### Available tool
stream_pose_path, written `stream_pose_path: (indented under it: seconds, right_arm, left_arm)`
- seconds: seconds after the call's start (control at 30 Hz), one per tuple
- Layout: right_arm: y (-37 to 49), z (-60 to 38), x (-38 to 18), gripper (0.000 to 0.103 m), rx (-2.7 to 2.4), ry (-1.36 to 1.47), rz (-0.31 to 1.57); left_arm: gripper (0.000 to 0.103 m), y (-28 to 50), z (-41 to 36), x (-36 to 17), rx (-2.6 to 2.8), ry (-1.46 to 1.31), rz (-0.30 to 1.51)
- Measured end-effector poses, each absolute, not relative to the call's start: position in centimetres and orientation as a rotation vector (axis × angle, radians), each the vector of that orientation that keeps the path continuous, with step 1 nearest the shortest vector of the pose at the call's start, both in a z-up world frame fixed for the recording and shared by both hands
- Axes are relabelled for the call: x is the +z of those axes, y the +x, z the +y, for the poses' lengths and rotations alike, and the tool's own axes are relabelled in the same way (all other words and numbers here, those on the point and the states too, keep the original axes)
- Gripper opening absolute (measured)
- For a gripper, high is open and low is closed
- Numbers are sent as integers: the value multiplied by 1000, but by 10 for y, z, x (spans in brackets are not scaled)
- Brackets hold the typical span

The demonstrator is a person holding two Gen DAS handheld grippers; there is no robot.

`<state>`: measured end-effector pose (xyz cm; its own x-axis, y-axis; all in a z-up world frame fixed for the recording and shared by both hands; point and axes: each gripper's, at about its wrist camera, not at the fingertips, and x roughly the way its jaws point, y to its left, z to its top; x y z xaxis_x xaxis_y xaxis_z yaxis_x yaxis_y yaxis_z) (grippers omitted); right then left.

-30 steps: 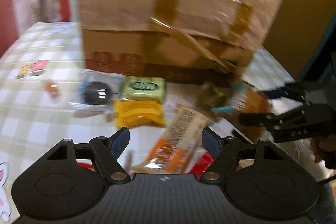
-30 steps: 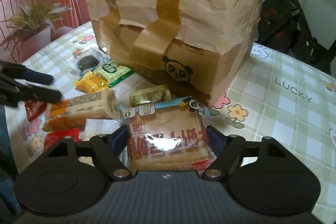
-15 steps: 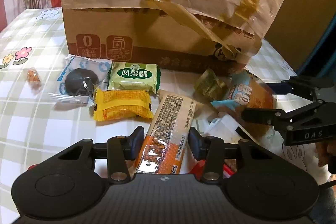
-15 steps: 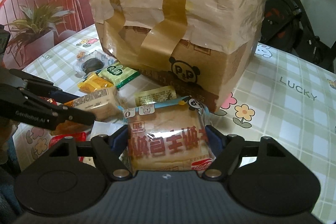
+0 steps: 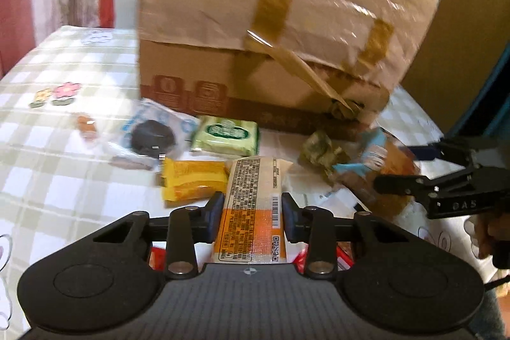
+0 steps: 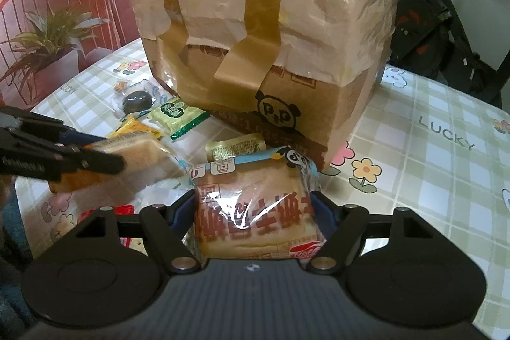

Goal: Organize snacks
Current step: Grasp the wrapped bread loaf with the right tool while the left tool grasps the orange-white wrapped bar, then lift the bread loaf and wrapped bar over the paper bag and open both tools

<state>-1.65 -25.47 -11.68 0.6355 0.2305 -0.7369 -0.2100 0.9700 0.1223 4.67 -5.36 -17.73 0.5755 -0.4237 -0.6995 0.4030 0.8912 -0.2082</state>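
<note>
Two grippers each hold a wrapped snack over the checked tablecloth (image 6: pixel 440 168). The left gripper (image 5: pixel 251 212) has its jaws narrowed onto a long orange-and-white snack bar (image 5: pixel 251 206): both blue pads press the wrapper's sides, and the bar lies lengthwise between them, its far end reaching toward the yellow packet (image 5: pixel 191 177). These jaws have just been closing on it. In the right wrist view the same bar shows at the left, pinched in the black fingers (image 6: pixel 92 161) and raised off the cloth.

The right gripper (image 6: pixel 255 212) stands about half spread, its pads against the two sides of a square bread pack (image 6: pixel 255 206) with red lettering and a panda on its blue top edge.

Against the earlier pictures, the left jaws were wide apart a second ago with the bar lying slanted ahead of them; half a second ago they flanked it; now they clamp it. The right gripper and its bread pack look unchanged.

Beyond both grippers stands a large cardboard box (image 5: pixel 271 31) wrapped in brown paper and tape. Along its foot lie a green packet (image 5: pixel 226 136), a dark round cake in clear wrap (image 5: pixel 153 139), a small olive foil packet (image 5: pixel 318 145) and a tiny brown sweet (image 5: pixel 86 123). Red wrappers (image 6: pixel 124 209) peek out beneath the grippers.
</note>
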Motion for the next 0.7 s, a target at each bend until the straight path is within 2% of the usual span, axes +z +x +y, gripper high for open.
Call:
stream_pose_path:
  seconds: [0.27,0.7]
  right_arm:
    - [-28,-257,-105,76,232,17,830]
    - [-37,-233,-77,75,295,1,775]
  left_arm:
    - [40,42,-31,-174,-436,-97,832]
    - [39,28,-17,-148,-418,-125,719]
